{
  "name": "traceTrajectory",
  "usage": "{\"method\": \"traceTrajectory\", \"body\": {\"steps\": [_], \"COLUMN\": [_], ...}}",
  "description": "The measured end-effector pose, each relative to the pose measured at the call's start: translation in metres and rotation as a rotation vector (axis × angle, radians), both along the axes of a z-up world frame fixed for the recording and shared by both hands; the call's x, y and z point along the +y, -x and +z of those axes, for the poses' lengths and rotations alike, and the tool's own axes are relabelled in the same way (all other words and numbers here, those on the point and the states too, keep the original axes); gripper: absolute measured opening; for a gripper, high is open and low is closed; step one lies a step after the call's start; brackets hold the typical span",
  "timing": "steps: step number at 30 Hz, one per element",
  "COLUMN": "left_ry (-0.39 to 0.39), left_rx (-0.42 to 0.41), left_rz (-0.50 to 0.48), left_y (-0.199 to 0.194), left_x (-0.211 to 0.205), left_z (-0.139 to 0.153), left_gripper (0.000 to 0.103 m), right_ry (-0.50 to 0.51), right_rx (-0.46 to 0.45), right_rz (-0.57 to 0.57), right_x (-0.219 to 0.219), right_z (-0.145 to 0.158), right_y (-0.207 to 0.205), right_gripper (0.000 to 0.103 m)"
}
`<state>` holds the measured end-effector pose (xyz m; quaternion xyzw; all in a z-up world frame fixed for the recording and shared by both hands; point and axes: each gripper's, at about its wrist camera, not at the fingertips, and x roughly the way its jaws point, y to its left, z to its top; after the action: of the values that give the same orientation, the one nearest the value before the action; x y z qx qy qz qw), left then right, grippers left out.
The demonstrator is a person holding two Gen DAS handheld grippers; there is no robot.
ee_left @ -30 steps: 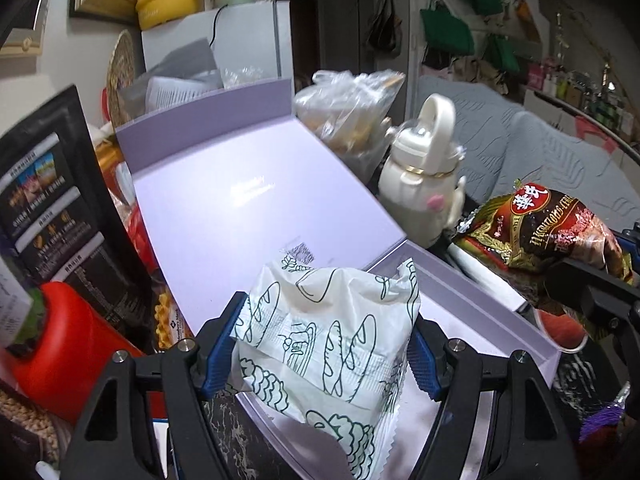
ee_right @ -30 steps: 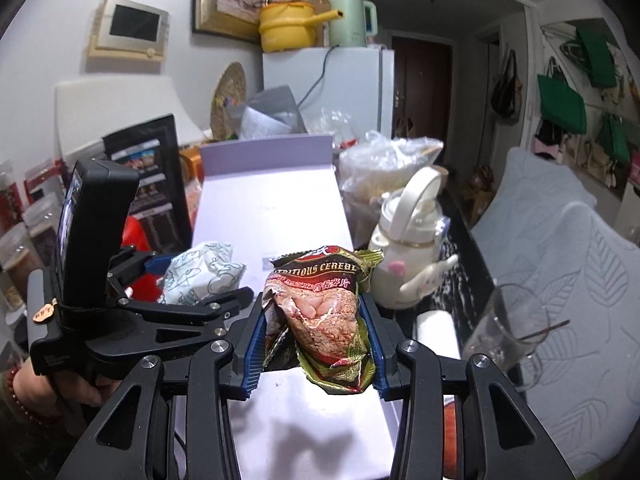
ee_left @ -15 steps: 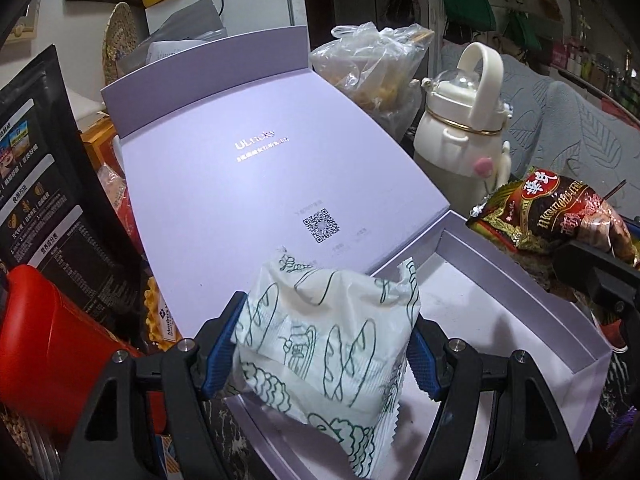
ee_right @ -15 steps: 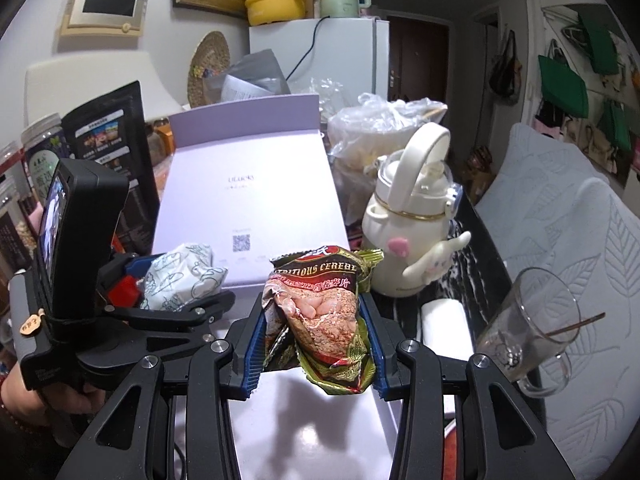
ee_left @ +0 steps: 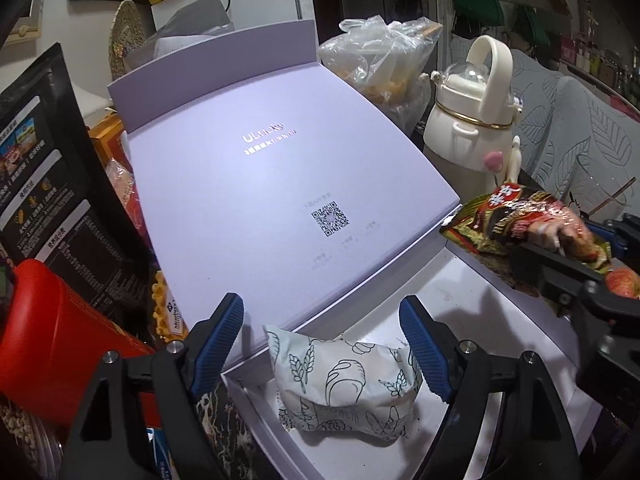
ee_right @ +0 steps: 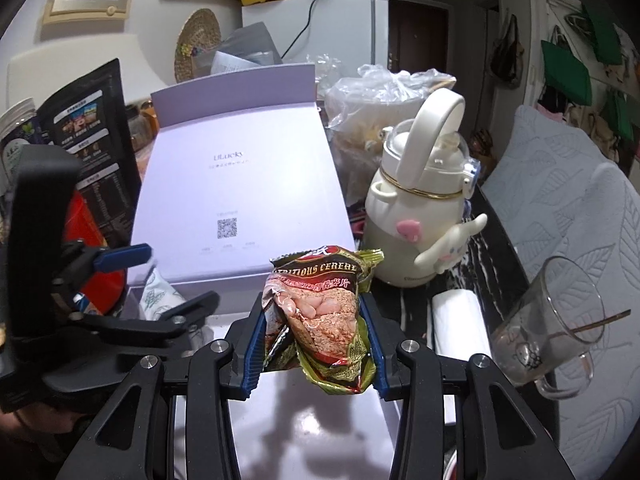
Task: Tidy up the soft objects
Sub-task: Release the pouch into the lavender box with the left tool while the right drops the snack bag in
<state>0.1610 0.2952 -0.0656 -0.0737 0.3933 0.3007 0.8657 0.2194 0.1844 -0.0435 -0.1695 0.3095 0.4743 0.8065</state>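
Note:
A white bread packet with green drawings (ee_left: pixel 344 392) lies in the near left corner of the open lilac box (ee_left: pixel 520 344), free of the fingers. My left gripper (ee_left: pixel 322 340) is open just above it. The packet's edge also shows in the right wrist view (ee_right: pixel 158 300). My right gripper (ee_right: pixel 316 344) is shut on a red and green cereal packet (ee_right: pixel 320 312) and holds it above the box's white floor (ee_right: pixel 304 432). The cereal packet also shows at the right in the left wrist view (ee_left: pixel 532 224).
The box lid (ee_left: pixel 280 184) lies open behind. A cream kettle-shaped bottle (ee_right: pixel 420 208), a plastic bag (ee_right: pixel 380 96), a paper roll (ee_right: pixel 460 328) and a glass mug (ee_right: pixel 556 328) stand at the right. A red jar (ee_left: pixel 48 344) and a black pouch (ee_left: pixel 44 168) stand at the left.
My left gripper has opened and let go of the bread packet, which now lies in the box. Both grippers have moved down and closer to the box; the right still holds the cereal packet.

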Motion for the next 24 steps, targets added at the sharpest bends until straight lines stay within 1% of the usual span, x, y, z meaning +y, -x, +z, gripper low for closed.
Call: {"method": "traceTrajectory", "body": {"steps": [3,6,11,12,16,20,24], "left_ry": [-0.017,-0.035,-0.019,-0.018,-0.025,-0.017,-0.015], "left_rx": [-0.013,-0.009,0.001,0.001,0.001,-0.014,-0.040], "left_rz": [0.007,0.021,0.028,0.028,0.032,0.037,0.040], "left_y": [0.004,0.009,0.010,0.011,0.015,0.020,0.029], "left_x": [-0.002,-0.003,0.000,0.000,-0.003,-0.005,-0.008], "left_z": [0.003,0.003,-0.002,-0.003,0.002,0.011,0.026], "left_gripper": [0.080,0.080,0.080,0.081,0.080,0.081,0.081], "right_ry": [0.010,0.022,0.045,0.048,0.056,0.060,0.058], "right_rx": [0.014,0.035,0.056,0.052,0.016,-0.003,-0.036], "right_rz": [0.001,-0.002,-0.007,-0.010,-0.028,-0.041,-0.052], "right_x": [0.007,0.015,0.020,0.020,0.015,0.008,-0.001], "right_z": [-0.004,-0.010,-0.016,-0.016,-0.011,0.000,0.014], "right_y": [-0.003,-0.007,-0.011,-0.010,-0.007,-0.005,0.002], "right_gripper": [0.042,0.042,0.044,0.045,0.061,0.062,0.062]}}
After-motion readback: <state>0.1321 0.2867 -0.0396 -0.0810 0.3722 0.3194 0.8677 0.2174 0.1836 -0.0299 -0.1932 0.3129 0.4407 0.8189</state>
